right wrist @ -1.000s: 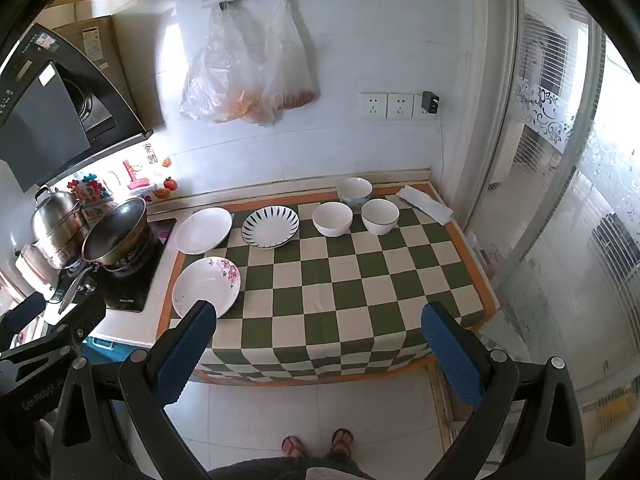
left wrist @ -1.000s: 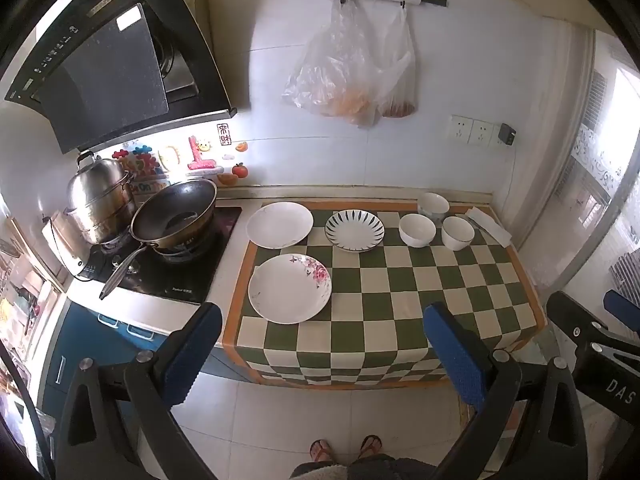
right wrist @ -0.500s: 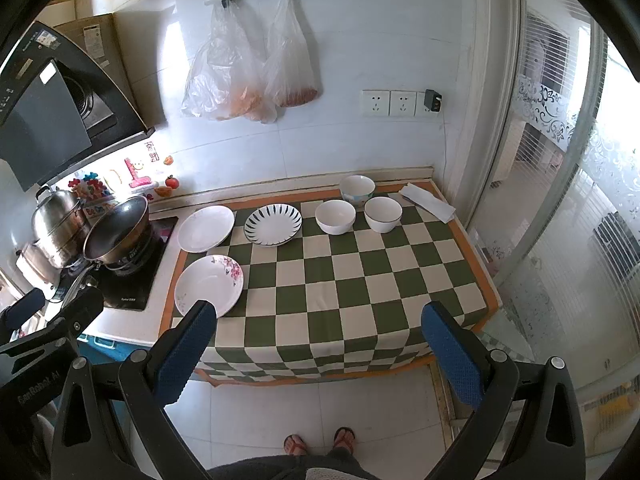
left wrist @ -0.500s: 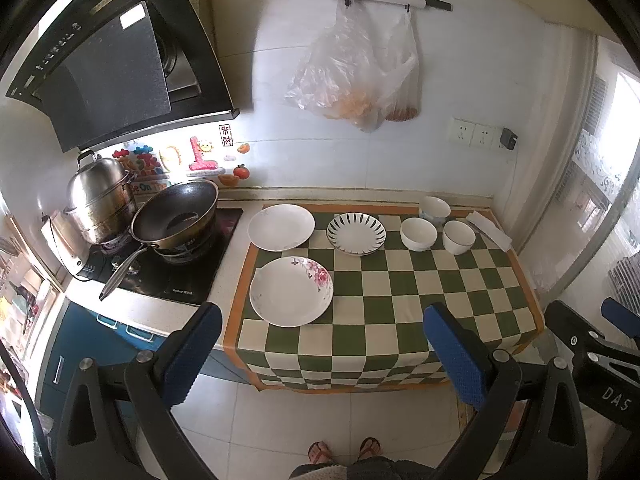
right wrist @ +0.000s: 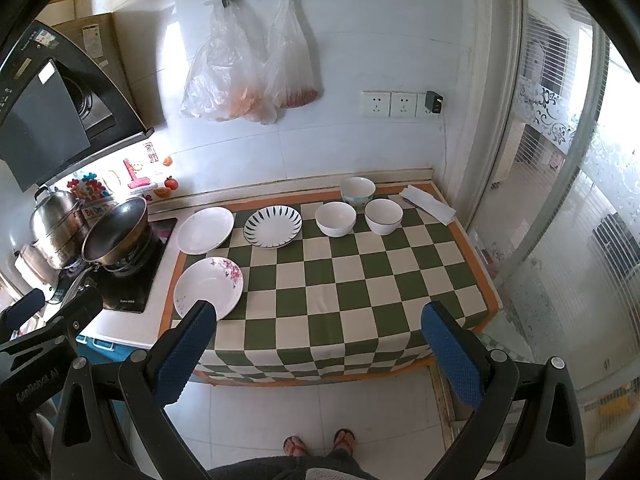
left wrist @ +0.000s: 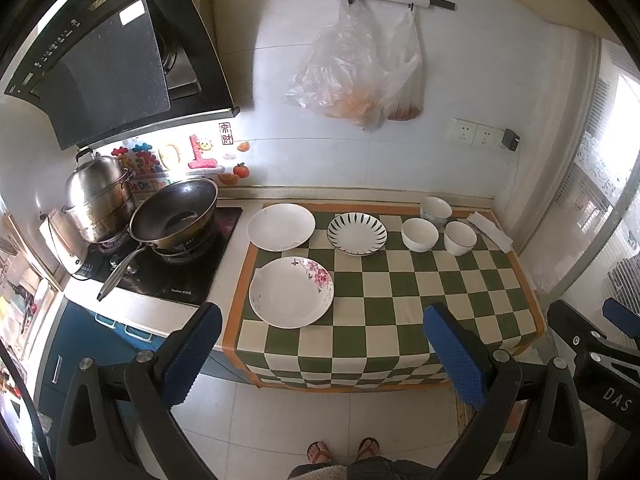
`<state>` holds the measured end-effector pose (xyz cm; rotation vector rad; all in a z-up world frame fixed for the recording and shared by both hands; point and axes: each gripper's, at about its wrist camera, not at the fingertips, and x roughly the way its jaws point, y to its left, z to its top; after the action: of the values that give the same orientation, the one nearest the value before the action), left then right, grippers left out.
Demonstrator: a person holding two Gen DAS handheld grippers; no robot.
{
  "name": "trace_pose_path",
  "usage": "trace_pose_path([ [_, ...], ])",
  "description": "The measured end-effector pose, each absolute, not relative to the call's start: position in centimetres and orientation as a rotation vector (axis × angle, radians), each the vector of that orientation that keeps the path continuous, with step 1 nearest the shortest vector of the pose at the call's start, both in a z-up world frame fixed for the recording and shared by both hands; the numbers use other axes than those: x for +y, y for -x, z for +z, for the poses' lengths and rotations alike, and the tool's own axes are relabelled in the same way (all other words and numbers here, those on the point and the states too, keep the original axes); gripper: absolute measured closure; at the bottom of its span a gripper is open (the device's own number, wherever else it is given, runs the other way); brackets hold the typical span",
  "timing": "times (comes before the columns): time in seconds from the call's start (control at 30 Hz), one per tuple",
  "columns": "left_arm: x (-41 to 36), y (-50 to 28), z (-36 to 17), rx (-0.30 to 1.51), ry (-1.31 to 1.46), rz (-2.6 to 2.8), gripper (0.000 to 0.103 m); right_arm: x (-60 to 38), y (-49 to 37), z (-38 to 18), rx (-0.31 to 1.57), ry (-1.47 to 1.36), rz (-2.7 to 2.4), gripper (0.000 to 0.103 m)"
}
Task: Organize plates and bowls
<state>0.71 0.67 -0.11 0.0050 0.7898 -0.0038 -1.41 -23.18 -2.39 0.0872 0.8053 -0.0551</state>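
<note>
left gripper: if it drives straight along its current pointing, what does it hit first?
Likely the green-and-cream checkered tablecloth: the open left gripper aims at bare squares just right of the white floral-print plate. Nothing stands between them in this view, though fisheye depth is uncertain.

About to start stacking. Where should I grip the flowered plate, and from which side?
Take the flowered plate by its near rim, coming in low from the front edge of the table. It lies flat and shallow, so only the raised rim gives the left tool a pinch: one finger over, one under. That side is unobstructed.
</note>
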Motion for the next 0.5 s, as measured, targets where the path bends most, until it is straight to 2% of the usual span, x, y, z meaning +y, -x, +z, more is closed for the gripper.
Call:
trace_pose_path([
  [0.5,0.9,-2.3,-0.4,0.788,-0.004,-0.003,0.0,-23.5,0.6,-2.8,0.809,-0.09,-0.056,0.0],
])
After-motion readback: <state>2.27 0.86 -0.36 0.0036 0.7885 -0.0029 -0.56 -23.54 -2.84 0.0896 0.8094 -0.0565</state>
